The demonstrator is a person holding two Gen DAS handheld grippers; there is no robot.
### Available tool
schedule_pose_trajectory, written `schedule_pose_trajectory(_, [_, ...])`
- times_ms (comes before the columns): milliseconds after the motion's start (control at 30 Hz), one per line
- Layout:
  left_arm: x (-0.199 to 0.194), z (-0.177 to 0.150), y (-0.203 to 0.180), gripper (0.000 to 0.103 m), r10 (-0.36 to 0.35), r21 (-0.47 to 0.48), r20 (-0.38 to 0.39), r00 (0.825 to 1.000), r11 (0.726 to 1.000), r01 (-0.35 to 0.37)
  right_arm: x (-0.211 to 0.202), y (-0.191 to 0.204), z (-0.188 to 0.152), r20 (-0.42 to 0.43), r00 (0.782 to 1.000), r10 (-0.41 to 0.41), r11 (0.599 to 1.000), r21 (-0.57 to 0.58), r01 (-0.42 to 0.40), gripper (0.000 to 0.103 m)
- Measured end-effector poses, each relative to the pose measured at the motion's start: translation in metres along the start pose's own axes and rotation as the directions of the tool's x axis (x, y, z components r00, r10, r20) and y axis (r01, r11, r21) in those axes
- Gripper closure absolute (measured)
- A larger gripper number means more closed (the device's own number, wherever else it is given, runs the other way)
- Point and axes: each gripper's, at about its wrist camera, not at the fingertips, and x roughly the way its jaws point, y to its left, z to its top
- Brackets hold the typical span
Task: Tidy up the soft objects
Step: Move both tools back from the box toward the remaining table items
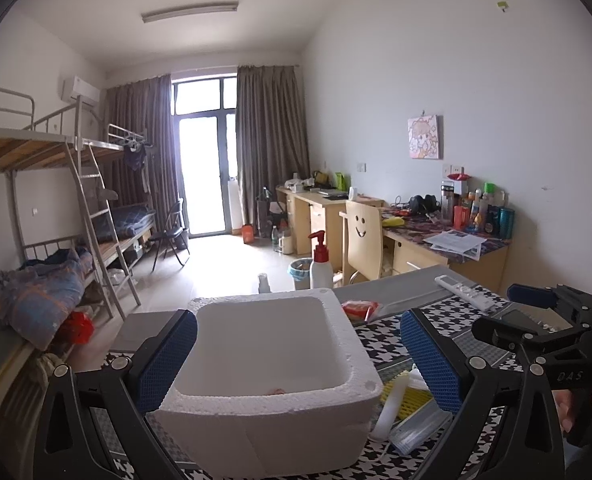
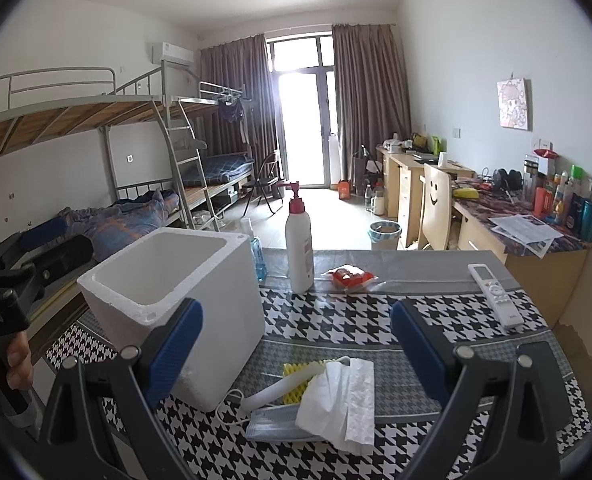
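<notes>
**Both grippers poised, the soft pile not yet touched**

On the left side of the surface (image 2: pixel 336 312), close to its left edge, stands the white foam box (image 2: pixel 168 304), open at the top. Seen from the left wrist, it looks nearly bare inside, with only a small reddish scrap near the front wall, too small to identify. The left gripper (image 1: pixel 296 360) hangs above the box with its jaws spread wide and nothing between them.

Just right of the box, toward the near edge, lies the pile of soft things: a white foam tube (image 2: pixel 280 388) across a yellow foam net (image 2: pixel 296 376), a crumpled tissue (image 2: pixel 336 400) on top, and a grey-blue face mask (image 2: pixel 272 428) underneath with its ear loop trailing toward the box. The right gripper (image 2: pixel 296 356) hovers over this pile, jaws released and empty.

Farther back stand a pump bottle (image 2: pixel 298 248) and a red packet (image 2: pixel 350 276); a remote control (image 2: pixel 496 294) lies toward the right edge.

My reading is that the sorting is only at its start, a first pick being lined up. The next move seems to call for the right gripper to drop onto the tissue, pinch lightly so the thin layers gather instead of sliding, then carry left over the box rim.
</notes>
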Motion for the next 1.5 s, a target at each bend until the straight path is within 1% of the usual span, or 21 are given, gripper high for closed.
schedule_pose_trajectory(400, [-0.015, -0.008, -0.012, 0.001, -0.018, 0.002, 0.01, 1.0, 1.0, 0.018, -0.013, -0.004, -0.006, 0.008, 1.0, -0.006, 1.0, 0.005, 0.006, 0.006])
schedule_pose_trajectory(733, [-0.021, -0.021, -0.021, 0.001, -0.047, -0.01, -0.004, 0.999, 0.999, 0.047, -0.023, -0.012, -0.016, 0.008, 1.0, -0.005, 1.0, 0.006, 0.005, 0.006])
schedule_pose_trajectory(1167, [-0.02, -0.036, -0.036, 0.001, -0.09, -0.025, -0.029, 0.996, 0.996, 0.089, -0.027, -0.026, -0.033, -0.028, 0.999, -0.023, 0.999, 0.03, 0.024, 0.006])
schedule_pose_trajectory(1300, [-0.021, -0.041, -0.041, 0.001, -0.104, -0.026, -0.025, 0.994, 0.994, 0.104, -0.028, -0.031, -0.038, -0.04, 0.999, -0.032, 0.999, 0.036, 0.033, 0.006])
schedule_pose_trajectory(1500, [-0.016, -0.05, -0.052, 0.001, -0.135, -0.016, -0.05, 0.99, 0.991, 0.134, -0.029, -0.038, -0.046, -0.059, 0.997, -0.053, 0.997, 0.051, 0.056, 0.006])
